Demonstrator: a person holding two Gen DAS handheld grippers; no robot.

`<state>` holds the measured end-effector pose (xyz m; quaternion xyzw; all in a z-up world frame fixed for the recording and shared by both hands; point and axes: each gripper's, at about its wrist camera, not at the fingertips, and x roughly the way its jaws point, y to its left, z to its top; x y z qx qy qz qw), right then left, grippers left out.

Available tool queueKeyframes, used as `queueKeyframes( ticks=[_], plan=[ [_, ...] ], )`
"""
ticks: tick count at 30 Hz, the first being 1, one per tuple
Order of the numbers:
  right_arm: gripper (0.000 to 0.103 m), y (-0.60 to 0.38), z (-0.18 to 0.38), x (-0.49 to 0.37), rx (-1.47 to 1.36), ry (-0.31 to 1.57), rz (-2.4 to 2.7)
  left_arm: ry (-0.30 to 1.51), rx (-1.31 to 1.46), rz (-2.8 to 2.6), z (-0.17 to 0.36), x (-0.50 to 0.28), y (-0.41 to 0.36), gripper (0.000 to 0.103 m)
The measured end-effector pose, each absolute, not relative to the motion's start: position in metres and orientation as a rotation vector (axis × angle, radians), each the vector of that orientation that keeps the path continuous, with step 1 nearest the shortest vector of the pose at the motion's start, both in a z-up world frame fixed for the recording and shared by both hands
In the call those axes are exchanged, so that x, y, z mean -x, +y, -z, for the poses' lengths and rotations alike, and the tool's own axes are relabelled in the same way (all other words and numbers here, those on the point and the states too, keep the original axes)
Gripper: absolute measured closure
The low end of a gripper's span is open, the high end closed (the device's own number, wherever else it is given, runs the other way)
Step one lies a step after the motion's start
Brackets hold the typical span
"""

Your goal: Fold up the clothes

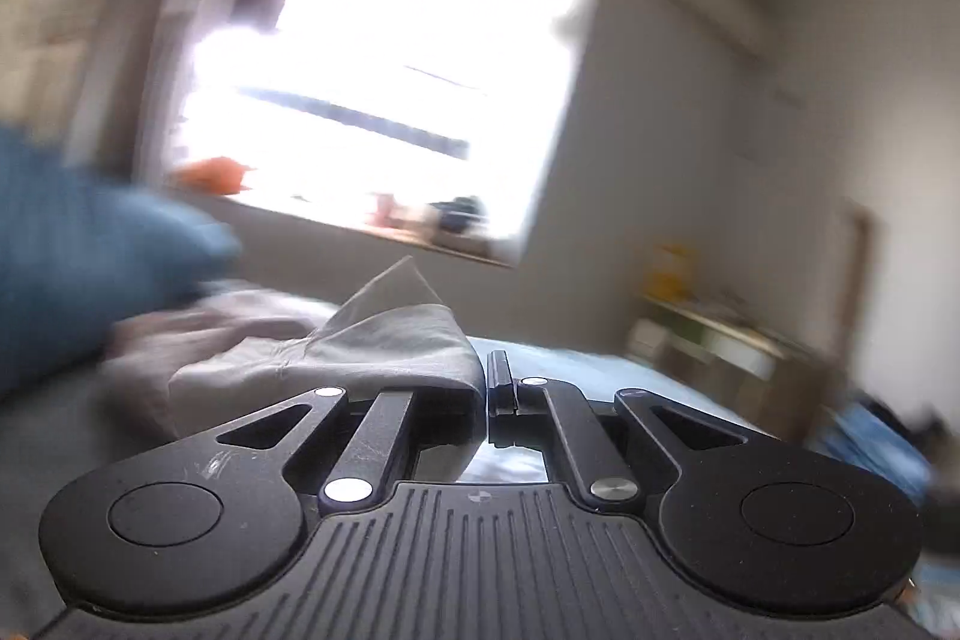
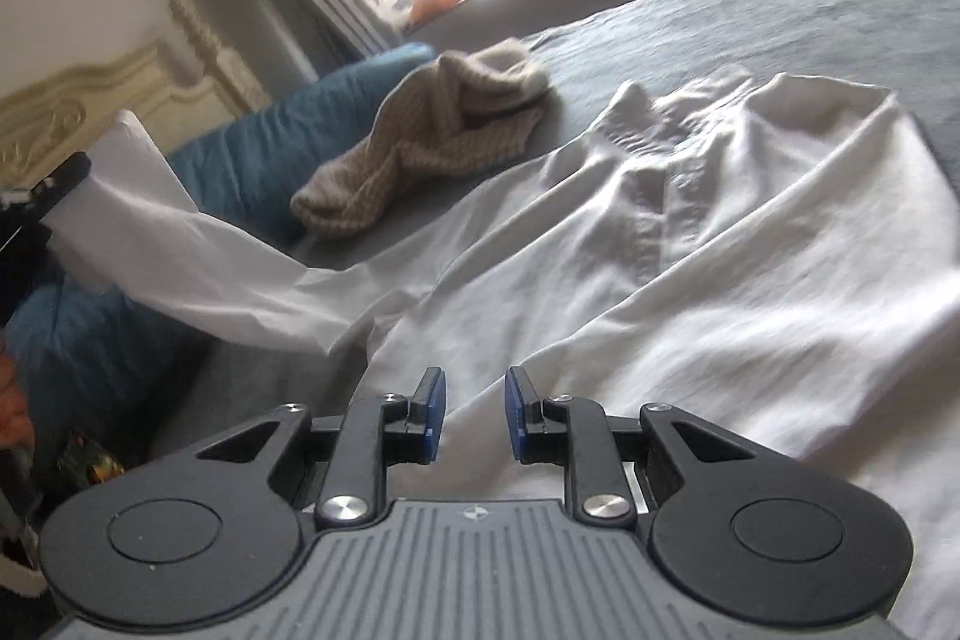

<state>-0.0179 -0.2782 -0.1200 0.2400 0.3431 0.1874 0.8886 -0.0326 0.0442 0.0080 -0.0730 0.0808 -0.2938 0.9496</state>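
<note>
White shirt (image 2: 690, 250) lies spread and creased on the grey bed (image 2: 780, 10), collar and button placket facing up. Your left tongs (image 1: 489, 388) are clenched on a fold of its thin fabric; in the right wrist view that sleeve (image 2: 180, 244) rises off the bed toward them at the left edge. Your right tongs (image 2: 474, 415) hover low over the shirt hem, released, blue pads apart. Bare grey bedding lies beyond the collar. A ribbed beige knit garment (image 2: 420, 136) lies bunched near the collar, beside a blue pillow (image 2: 288, 142).
</note>
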Motion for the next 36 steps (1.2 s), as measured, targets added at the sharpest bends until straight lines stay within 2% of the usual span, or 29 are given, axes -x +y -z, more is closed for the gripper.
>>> queueKeyframes(
  ticks=[1, 2, 3, 5, 9, 14, 18, 19, 23, 30, 34, 36],
  plan=[
    [0.08, -0.293, 0.119, 0.023, -0.54, 0.696, -0.36, 0.199, 0.092, 0.689, -0.003, 0.039, 0.021, 0.099],
    [0.08, -0.31, 0.121, 0.028, -0.582, 0.682, -0.326, 0.248, 0.029, 0.778, 0.004, 0.045, -0.003, 0.093],
    [0.079, -0.326, 0.123, 0.033, -0.623, 0.672, -0.29, 0.305, -0.036, 0.846, 0.017, 0.052, -0.029, 0.08],
    [0.078, -0.357, 0.135, 0.047, -0.71, 0.68, -0.202, 0.447, -0.159, 0.952, 0.058, 0.061, -0.067, 0.061],
    [0.077, -0.401, 0.169, 0.073, -0.82, 0.742, -0.05, 0.672, -0.329, 1.049, 0.131, 0.073, -0.088, 0.061],
    [0.077, -0.42, 0.19, 0.09, -0.901, 0.76, 0.012, 0.68, -0.318, 1.083, 0.138, 0.081, -0.068, 0.059],
    [0.075, -0.409, 0.181, 0.078, -0.878, 0.74, -0.036, 0.679, -0.318, 1.002, 0.138, 0.071, -0.067, 0.054],
    [0.074, -0.402, 0.175, 0.074, -0.848, 0.737, -0.061, 0.68, -0.322, 0.974, 0.139, 0.069, -0.067, 0.054],
    [0.057, -0.356, 0.143, 0.056, -0.619, 0.744, -0.199, 0.684, -0.339, 0.861, 0.142, 0.06, -0.066, 0.054],
    [0.057, -0.256, 0.116, 0.024, -0.13, 0.799, -0.349, 0.733, -0.39, 0.664, 0.16, 0.048, -0.054, 0.054],
    [0.057, -0.21, 0.127, 0.015, 0.147, 0.891, -0.393, 0.765, -0.391, 0.629, 0.167, 0.043, -0.05, 0.054],
    [0.061, -0.203, 0.141, 0.009, 0.215, 0.972, -0.372, 0.757, -0.399, 0.631, 0.167, 0.044, -0.05, 0.054]
  ],
)
